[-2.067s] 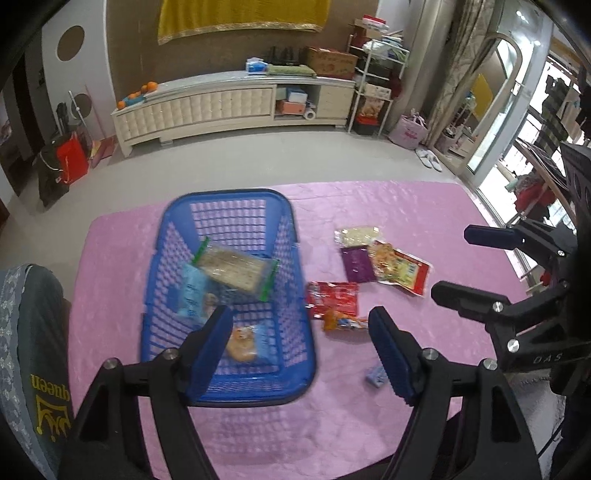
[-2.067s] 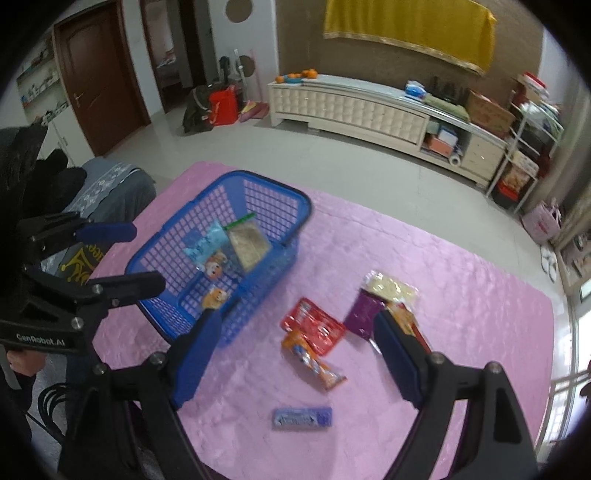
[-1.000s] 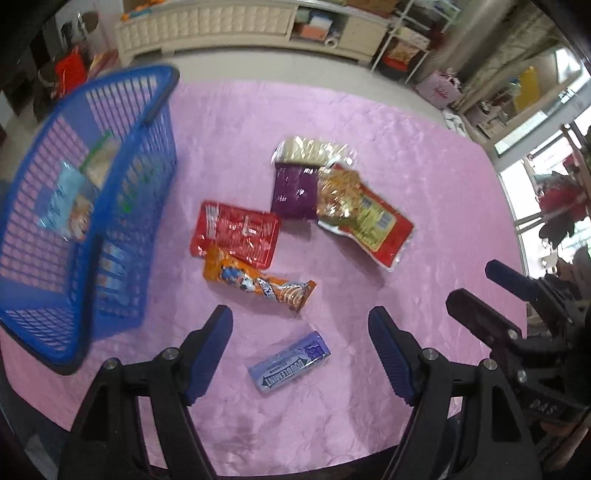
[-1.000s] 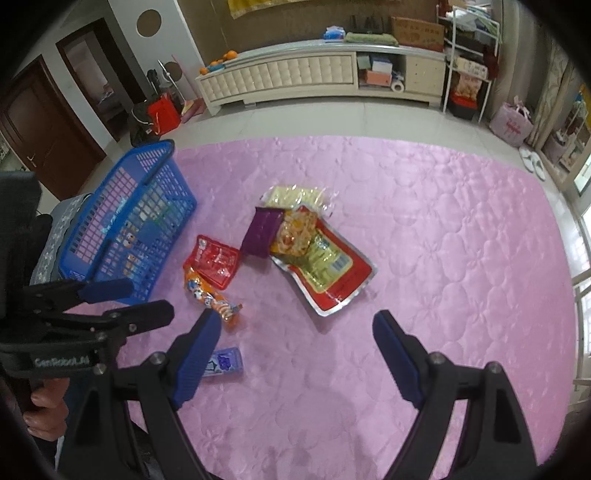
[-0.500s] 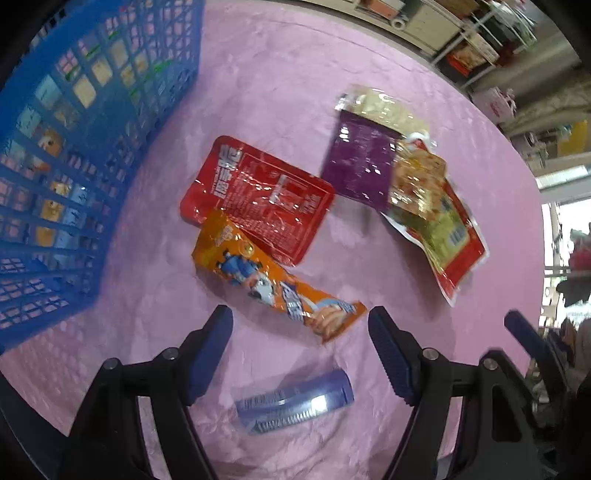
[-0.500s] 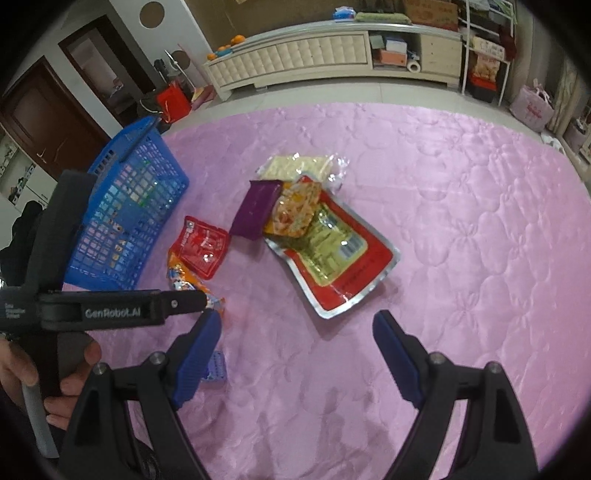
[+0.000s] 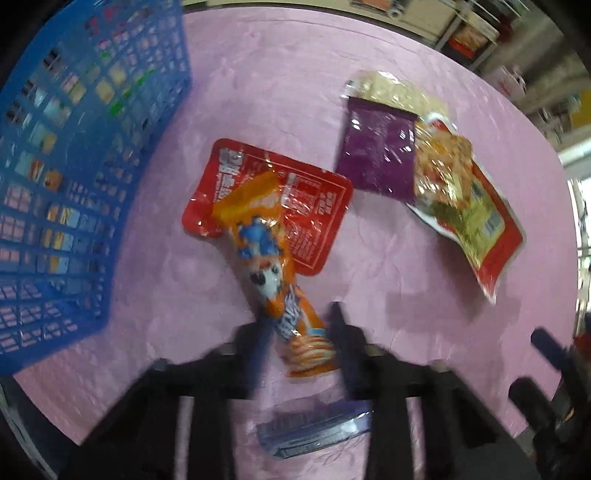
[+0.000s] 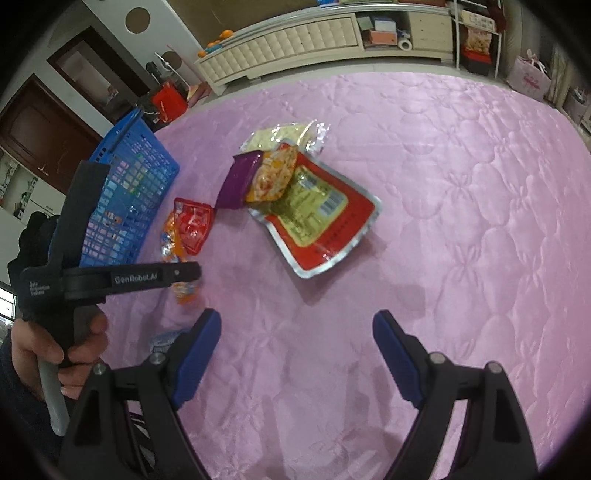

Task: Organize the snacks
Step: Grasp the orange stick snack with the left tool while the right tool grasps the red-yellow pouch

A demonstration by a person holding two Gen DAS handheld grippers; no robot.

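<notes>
My left gripper (image 7: 299, 328) is closing around the near end of an orange snack packet (image 7: 273, 273), which lies across a red packet (image 7: 273, 199); the fingers are blurred and a small gap shows on each side. The same orange packet (image 8: 173, 240) shows in the right wrist view beside the left gripper (image 8: 184, 273). A blue basket (image 7: 66, 155) holding several snacks stands at left. My right gripper (image 8: 295, 350) is open and empty above the pink cloth. A purple packet (image 7: 376, 155), a big red pouch (image 7: 469, 210) and a blue gum pack (image 7: 314, 432) lie loose.
A pale clear-wrapped packet (image 7: 391, 88) lies behind the purple one. The pink quilted cloth (image 8: 461, 184) covers the table; its right half is bare. The table's near edge runs just below the gum pack. A white cabinet (image 8: 295, 33) stands across the floor.
My left gripper has dropped toward the orange packet and its fingers have narrowed around the packet's near end. The right gripper has held nearly still and open.
</notes>
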